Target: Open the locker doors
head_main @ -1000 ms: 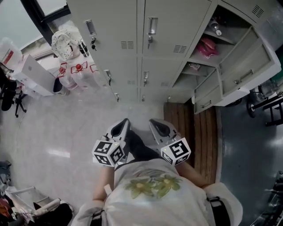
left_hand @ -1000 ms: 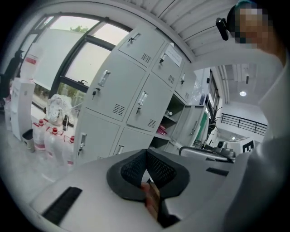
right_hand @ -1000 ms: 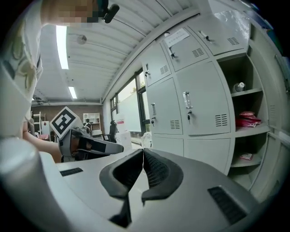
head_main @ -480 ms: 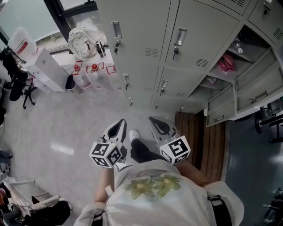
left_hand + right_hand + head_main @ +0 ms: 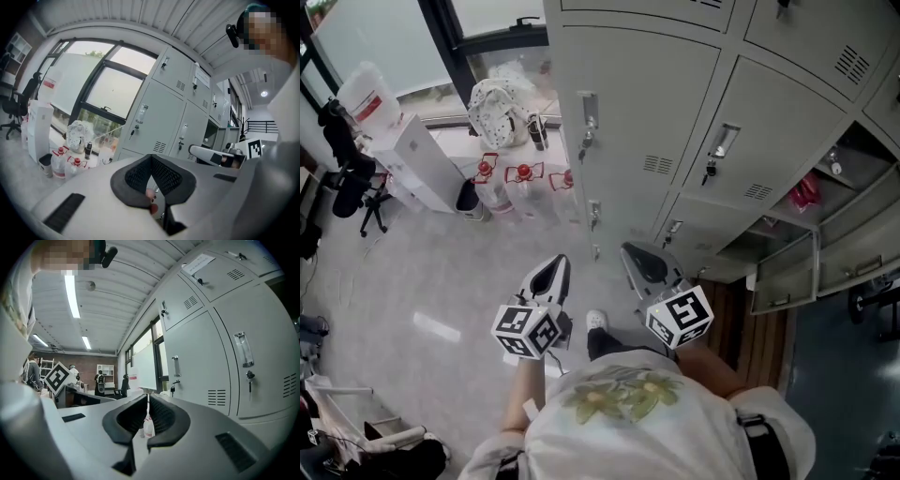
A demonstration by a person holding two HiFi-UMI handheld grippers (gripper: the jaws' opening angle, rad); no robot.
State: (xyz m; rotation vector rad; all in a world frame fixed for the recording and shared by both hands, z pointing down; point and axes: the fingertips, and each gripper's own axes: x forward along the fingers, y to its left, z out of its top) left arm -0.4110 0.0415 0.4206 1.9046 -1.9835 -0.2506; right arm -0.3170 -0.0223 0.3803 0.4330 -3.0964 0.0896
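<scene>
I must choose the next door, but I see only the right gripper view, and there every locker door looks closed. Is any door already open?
Observer: Yes. In the head view the open doors stand at the right end of the row, and a pink thing lies on a shelf inside.
Operator: Thank you. Does the left gripper hold anything?
Observer: No. The left gripper view shows the left gripper shut, with nothing between its jaws.
Operator: Is the floor in front of those open lockers bare?
Observer: No. A brown wooden board lies on the floor there.
</scene>
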